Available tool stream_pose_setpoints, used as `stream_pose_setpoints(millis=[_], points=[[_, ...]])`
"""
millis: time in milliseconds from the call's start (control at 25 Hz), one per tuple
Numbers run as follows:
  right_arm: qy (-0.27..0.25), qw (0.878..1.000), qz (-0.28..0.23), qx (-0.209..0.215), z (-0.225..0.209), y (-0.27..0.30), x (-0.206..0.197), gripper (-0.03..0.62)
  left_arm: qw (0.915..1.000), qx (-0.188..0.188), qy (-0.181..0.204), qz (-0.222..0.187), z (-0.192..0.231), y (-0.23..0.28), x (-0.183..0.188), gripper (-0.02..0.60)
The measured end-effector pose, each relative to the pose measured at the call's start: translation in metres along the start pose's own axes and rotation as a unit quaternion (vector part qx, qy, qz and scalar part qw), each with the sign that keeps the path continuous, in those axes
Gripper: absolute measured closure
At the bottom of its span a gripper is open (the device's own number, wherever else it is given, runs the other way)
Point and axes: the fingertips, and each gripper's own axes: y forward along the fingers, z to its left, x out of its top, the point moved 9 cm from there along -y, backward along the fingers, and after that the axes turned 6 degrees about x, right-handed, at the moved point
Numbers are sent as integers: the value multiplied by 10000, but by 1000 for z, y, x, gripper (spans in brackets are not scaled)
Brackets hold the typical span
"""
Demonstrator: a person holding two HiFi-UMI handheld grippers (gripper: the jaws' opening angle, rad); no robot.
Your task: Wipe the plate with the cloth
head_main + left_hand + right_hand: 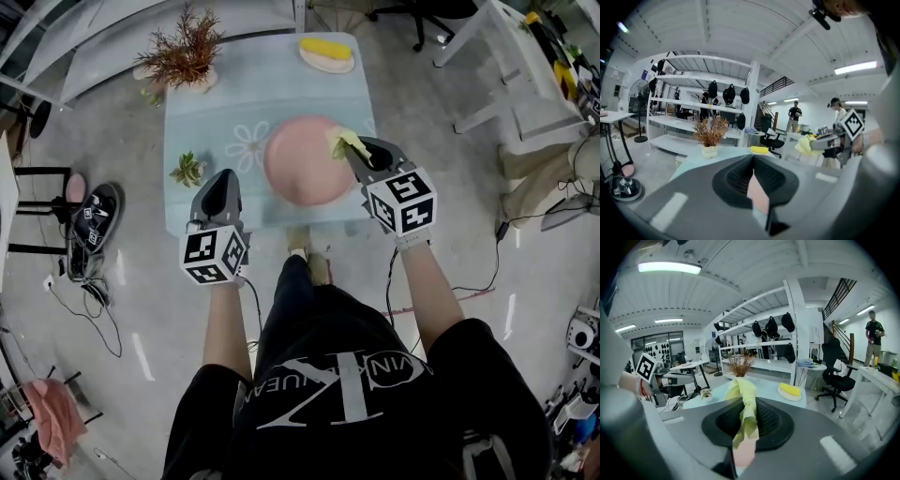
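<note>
A round pink plate [302, 161] lies on the pale blue table [202, 122], near its front edge. My right gripper [361, 150] hovers over the plate's right rim, shut on a yellow-green cloth [344, 142]. In the right gripper view the cloth [743, 401] stands up out of the shut jaws, with pink showing below it. My left gripper [219, 187] hangs at the table's front edge, left of the plate and apart from it. In the left gripper view its jaws [752, 180] are shut with nothing in them; a sliver of pink shows through the slit.
A dried plant in a white pot [184, 56] stands at the table's back left, with a small succulent [187, 171] at the front left. A yellow sponge on a white dish [326, 52] sits at the back right. White tables [511, 84] stand to the right, and gear and cables [92, 225] lie on the floor to the left.
</note>
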Motion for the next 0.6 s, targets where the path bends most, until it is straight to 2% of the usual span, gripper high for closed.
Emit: stream_pose_setpoints(millis=[440, 600], points=[[-21, 9963, -780, -357, -4, -30, 26, 540, 9978, 179, 118, -634, 9, -16, 47, 581], [-21, 9943, -977, -427, -7, -38, 35, 540, 9964, 201, 280, -781, 7, -18, 59, 581]])
